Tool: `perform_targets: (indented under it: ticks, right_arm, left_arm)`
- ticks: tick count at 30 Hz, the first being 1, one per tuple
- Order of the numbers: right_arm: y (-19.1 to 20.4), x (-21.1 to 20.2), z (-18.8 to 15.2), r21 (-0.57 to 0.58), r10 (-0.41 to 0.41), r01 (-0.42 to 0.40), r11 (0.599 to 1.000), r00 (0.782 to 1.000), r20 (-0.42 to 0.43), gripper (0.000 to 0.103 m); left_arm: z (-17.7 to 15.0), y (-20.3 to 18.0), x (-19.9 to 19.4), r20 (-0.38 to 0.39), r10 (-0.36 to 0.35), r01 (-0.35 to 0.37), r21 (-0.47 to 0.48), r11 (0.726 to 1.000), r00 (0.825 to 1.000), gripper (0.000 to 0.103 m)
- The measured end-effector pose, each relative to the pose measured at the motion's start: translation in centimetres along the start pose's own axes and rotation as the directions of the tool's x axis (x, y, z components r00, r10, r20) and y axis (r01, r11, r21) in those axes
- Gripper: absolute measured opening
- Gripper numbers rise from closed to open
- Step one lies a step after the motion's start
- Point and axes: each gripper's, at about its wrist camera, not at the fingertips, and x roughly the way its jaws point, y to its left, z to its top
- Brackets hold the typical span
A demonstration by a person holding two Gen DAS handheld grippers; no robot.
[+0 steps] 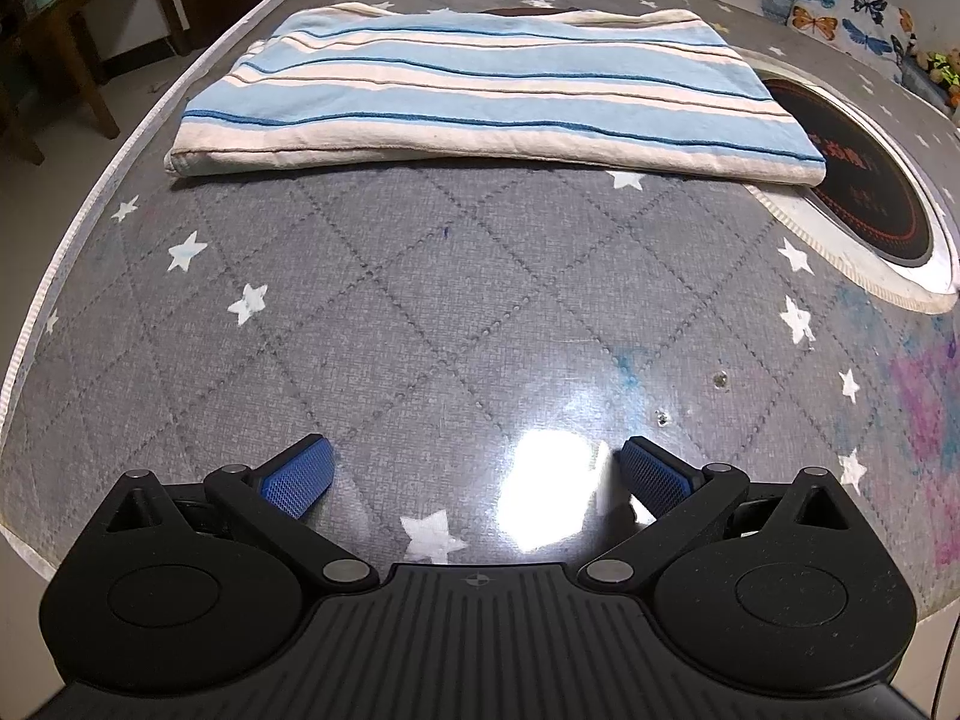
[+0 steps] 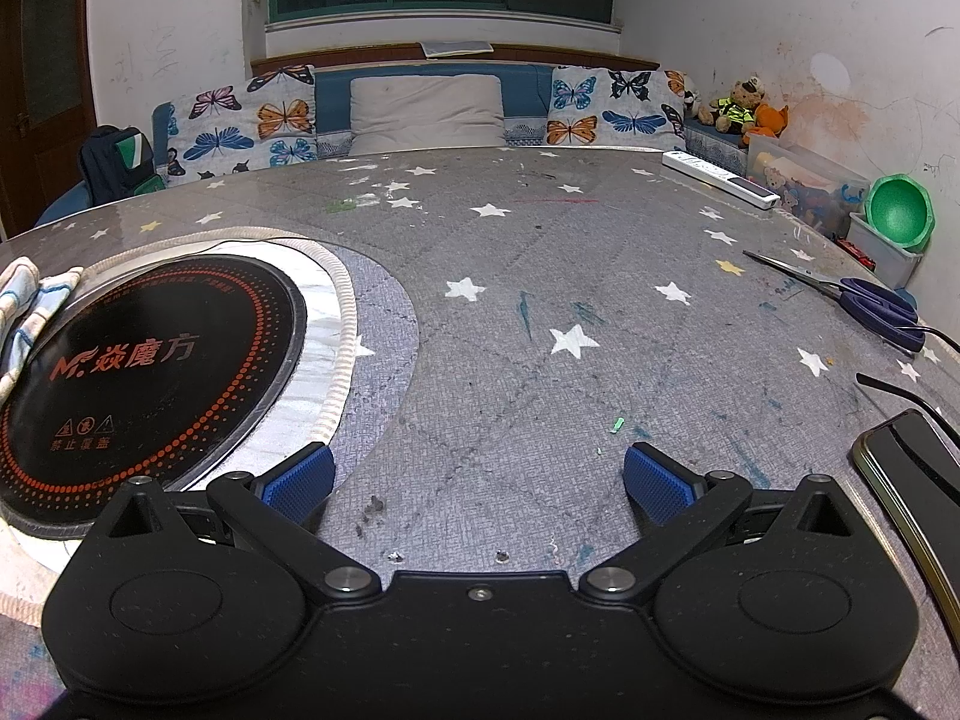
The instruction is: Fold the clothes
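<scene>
Our left gripper [image 1: 474, 474] hangs with its blue pads spread wide, grasping nothing, above the grey starred table cover [image 1: 420, 312]. Our right gripper [image 2: 477, 477] is likewise spread and empty. Ahead of the left one lies the folded striped garment [image 1: 480, 102], long axis and stripes running left to right, its right end overlapping the round black cooktop [image 2: 150, 360].

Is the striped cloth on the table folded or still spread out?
Folded. The striped cloth lies as a neat layered rectangle on the table, a doubled edge along its near side; both grippers are open, clear of it.
</scene>
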Motion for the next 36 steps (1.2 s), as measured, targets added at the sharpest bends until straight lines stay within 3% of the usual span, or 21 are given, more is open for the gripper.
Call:
perform_targets:
  ticks: [36]
  right_arm:
    - [0.00,0.00,0.00,0.000,0.000,0.000,1.000,1.000,0.000,0.103]
  left_arm:
    - [-0.42,0.00,-0.01,0.006,0.002,-0.002,0.000,1.000,1.000,0.103]
